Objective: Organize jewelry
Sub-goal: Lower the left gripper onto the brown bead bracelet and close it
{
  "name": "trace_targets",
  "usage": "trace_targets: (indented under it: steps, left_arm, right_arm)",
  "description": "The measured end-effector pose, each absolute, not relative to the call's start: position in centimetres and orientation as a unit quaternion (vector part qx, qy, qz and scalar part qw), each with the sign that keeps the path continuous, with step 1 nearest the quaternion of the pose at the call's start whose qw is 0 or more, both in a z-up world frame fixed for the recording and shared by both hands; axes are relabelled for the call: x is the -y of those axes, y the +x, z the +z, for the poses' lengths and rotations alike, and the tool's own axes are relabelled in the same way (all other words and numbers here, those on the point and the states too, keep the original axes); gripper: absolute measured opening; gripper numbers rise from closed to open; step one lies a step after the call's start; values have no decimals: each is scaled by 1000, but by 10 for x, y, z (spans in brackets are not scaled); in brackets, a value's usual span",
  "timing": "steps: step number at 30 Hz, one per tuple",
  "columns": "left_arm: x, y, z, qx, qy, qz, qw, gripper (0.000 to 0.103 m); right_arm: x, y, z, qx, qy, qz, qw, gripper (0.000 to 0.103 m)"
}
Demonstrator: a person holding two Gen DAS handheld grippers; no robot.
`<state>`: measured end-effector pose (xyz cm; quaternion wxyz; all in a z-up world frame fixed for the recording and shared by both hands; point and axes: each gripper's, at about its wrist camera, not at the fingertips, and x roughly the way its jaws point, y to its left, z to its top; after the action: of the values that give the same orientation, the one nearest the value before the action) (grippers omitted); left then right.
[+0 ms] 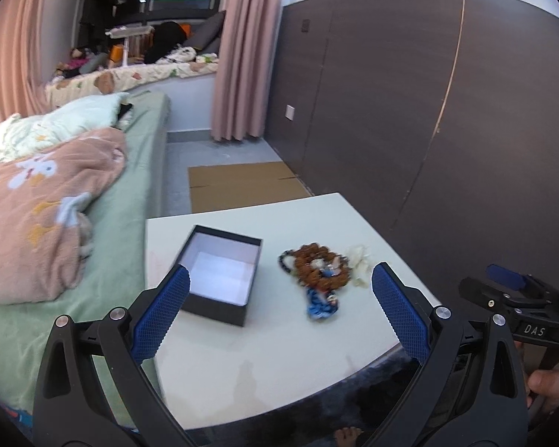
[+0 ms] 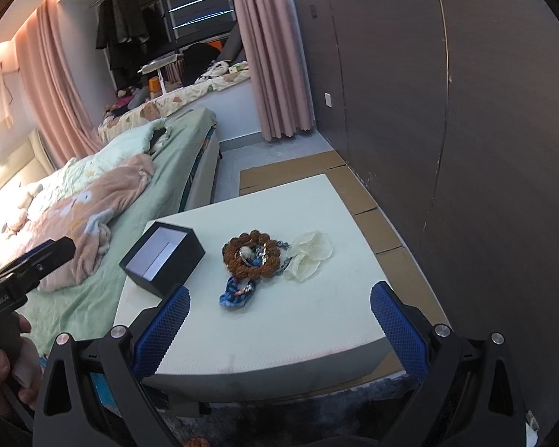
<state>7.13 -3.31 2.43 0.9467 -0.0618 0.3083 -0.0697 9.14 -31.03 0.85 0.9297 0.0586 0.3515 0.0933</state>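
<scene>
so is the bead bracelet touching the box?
Apart. The right wrist view shows a strip of bare table between the bead bracelet and the box; the left wrist view shows the same gap.

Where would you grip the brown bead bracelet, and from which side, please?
Pinch the brown bead bracelet across its near arc, coming from above: it lies flat as a ring, with smaller pieces heaped in its middle. The right gripper, open, looks better placed; the black box stands to its left.
</scene>
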Motion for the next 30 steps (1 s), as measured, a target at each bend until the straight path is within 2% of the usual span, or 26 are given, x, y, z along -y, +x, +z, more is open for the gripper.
trace_targets:
  steps: [8, 10, 16, 18, 20, 27, 30]
  left_arm:
    - [56, 124, 18, -342, -77, -102, 931, 97]
    - [60, 140, 15, -355, -78, -107, 925, 94]
    - [66, 186, -5, -418, -106, -125, 894, 64]
    - [70, 200, -14, -440, -112, -122, 883, 54]
    - [73, 211, -21, -458, -121, -121, 873, 48]
    - [86, 241, -48, -503, -133, -99, 848, 37]
    - [85, 247, -61, -510, -133, -90, 845, 34]
  right_arm:
    - [340, 137, 5, -373, 119, 79, 917, 95]
    - [348, 150, 3, -382, 140, 77, 910, 95]
    - [360, 187, -10, -412, 192, 75, 888, 95]
    - [361, 198, -17, -424, 205, 73, 879, 92]
    - [362, 210, -26, -439, 225, 74, 867, 88]
    - [353, 238, -45, -468, 252, 74, 843, 71]
    - [350, 245, -56, -470, 255, 81, 841, 60]
